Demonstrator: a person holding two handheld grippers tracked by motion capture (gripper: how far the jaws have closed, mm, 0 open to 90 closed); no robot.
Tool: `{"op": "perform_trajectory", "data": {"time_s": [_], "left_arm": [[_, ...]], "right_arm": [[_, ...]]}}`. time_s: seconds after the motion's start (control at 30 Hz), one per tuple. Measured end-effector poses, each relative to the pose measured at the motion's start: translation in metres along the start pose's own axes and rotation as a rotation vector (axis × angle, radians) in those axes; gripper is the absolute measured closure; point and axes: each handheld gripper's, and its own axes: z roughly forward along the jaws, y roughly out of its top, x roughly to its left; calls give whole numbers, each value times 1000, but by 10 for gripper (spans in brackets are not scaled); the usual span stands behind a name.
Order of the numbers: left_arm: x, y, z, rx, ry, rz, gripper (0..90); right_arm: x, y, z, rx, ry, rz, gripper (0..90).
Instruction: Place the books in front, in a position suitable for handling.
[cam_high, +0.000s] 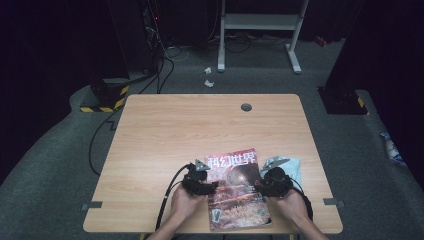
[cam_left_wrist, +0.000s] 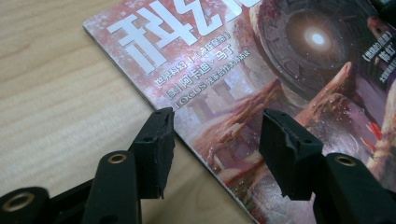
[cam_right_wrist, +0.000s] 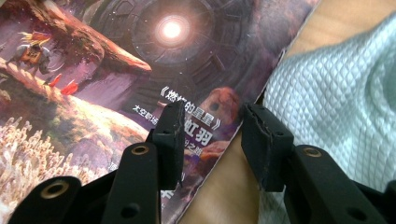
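The magazine (cam_high: 238, 190), judged light, floppy and glossy-slick, lies flat beside the cloth (cam_high: 291, 167) and is straddled at its long edges by left gripper (cam_left_wrist: 215, 135) and right gripper (cam_right_wrist: 211, 126), both open and empty.

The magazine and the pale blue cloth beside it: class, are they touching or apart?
Cannot tell. In the right gripper view the magazine and cloth edges converge behind the gripper, which hides any contact.

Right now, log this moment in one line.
left gripper: open, magazine left edge | right gripper: open, right edge | cloth beside
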Motion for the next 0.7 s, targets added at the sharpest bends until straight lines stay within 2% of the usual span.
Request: {"op": "perform_trajectory", "data": {"time_s": [0.23,0.37,0.53,0.6,0.7], "left_arm": [[21,17,12,-14,22,-18,437],[39,32,22,-19,33,-36,429],[53,46,32,-26,50,-59,423],[57,46,32,-38,55,-65,421],[57,43,28,-26,46,-69,421]], "right_arm": [[-5,20,11,-9,-19,33,595],[-10,37,19,-5,-39,42,593],[-14,58,29,12,-62,48,589],[-15,63,31,14,-67,45,588],[-14,65,31,9,-69,64,596]]}}
